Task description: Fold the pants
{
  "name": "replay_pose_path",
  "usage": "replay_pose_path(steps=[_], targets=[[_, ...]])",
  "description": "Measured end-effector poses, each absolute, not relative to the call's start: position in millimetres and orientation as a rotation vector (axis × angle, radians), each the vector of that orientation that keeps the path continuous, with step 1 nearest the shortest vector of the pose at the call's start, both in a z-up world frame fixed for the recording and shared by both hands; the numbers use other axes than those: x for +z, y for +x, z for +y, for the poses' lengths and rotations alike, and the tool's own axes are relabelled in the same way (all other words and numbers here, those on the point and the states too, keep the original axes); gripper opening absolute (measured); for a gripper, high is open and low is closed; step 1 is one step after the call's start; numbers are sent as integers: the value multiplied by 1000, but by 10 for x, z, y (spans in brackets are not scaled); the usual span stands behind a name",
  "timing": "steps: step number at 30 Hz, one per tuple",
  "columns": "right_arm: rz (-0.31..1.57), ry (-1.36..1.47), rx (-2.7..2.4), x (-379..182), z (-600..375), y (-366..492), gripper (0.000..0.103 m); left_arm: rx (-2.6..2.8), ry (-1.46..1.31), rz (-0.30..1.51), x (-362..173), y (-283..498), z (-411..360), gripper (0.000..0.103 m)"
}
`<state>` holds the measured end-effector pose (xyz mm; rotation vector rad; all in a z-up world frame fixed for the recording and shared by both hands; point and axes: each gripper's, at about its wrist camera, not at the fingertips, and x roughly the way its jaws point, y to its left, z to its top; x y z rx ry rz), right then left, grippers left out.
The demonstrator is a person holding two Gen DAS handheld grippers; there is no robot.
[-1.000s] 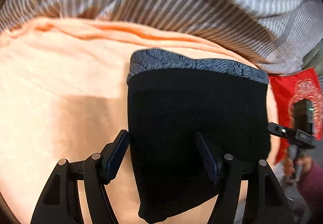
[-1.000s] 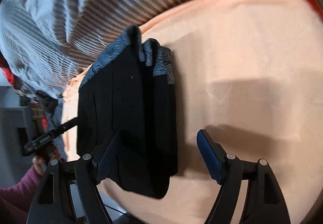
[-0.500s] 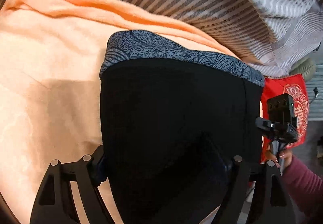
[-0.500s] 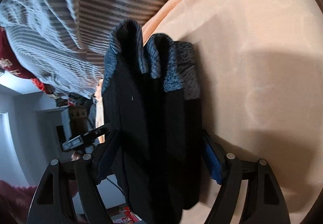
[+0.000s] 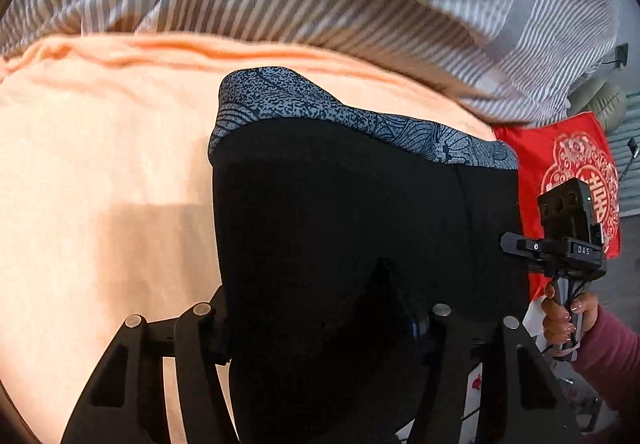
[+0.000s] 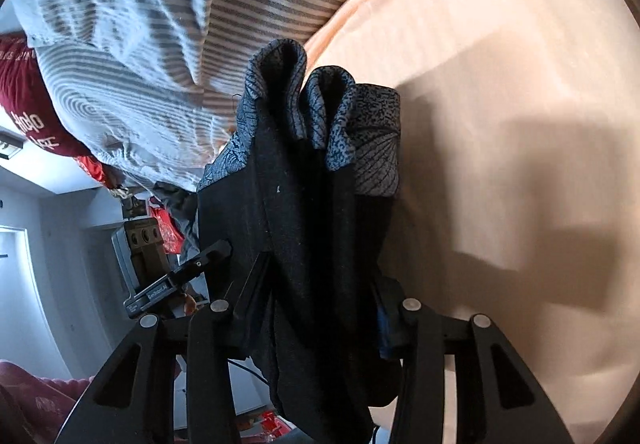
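The pants [image 5: 352, 228] are black with a grey patterned waistband [image 5: 360, 119], folded into a thick bundle over the peach sheet [image 5: 100, 171]. My left gripper [image 5: 320, 328] is shut on one side of the bundle; the cloth hides its fingertips. In the right wrist view the bundle [image 6: 312, 211] shows its stacked layers edge-on. My right gripper [image 6: 316, 304] is shut on the bundle's other side. The bundle hangs between both grippers, lifted off the sheet. The right gripper's body also shows in the left wrist view [image 5: 568, 240].
A grey-and-white striped blanket [image 5: 360, 3] lies bunched at the far edge of the bed. A red cushion with a white emblem [image 5: 572, 171] stands at the right. The peach sheet [image 6: 520, 123] stretches out beside the pants.
Both grippers have closed from open onto the folded pants and lifted the bundle off the sheet. The right wrist view has tilted so the room shows at its left.
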<state>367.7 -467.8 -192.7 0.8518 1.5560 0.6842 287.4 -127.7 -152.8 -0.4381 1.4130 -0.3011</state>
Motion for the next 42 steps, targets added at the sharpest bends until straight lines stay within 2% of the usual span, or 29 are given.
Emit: replay_pose_path(steps=[5,6,7,10,12,14,21,23,30,34,42], targets=[[1587,813,665,-2062,-4772,3577,47,-240,-437,1429,-1699,2685,-1327,62],[1590,799,666,-2086,-4760,3573,48,-225,-446,1424,-1730,2668,-1319,65],[1588,791,664,-2099,-4736,3579,52,-201,-445,1411,-1745,2652,-1302,73],[1584,764,622,-2126,-4752,3559,63,-148,-423,1409,-1759,2625,-1288,85],[1579,742,585,-2092,-4768,3542,70,-121,-390,1412,-1756,2614,-1278,91],[1569,676,496,-1980,-4801,3510,80,-109,-361,1415,-1731,2599,-1288,92],[1504,467,208,-1437,-4905,3307,81,-3,-233,1398,-1391,2478,-1300,92],[1464,404,172,-1202,-4803,3226,84,-5,-225,1416,-1318,2415,-1307,103],[1415,281,163,-873,-4367,3016,88,-12,-189,1433,-1137,2173,-1549,103],[1411,198,161,-849,-4140,2894,103,40,-146,1411,-1094,2093,-1698,103],[1428,125,131,-872,-3960,2747,103,61,-95,1426,-1100,2037,-1891,103]])
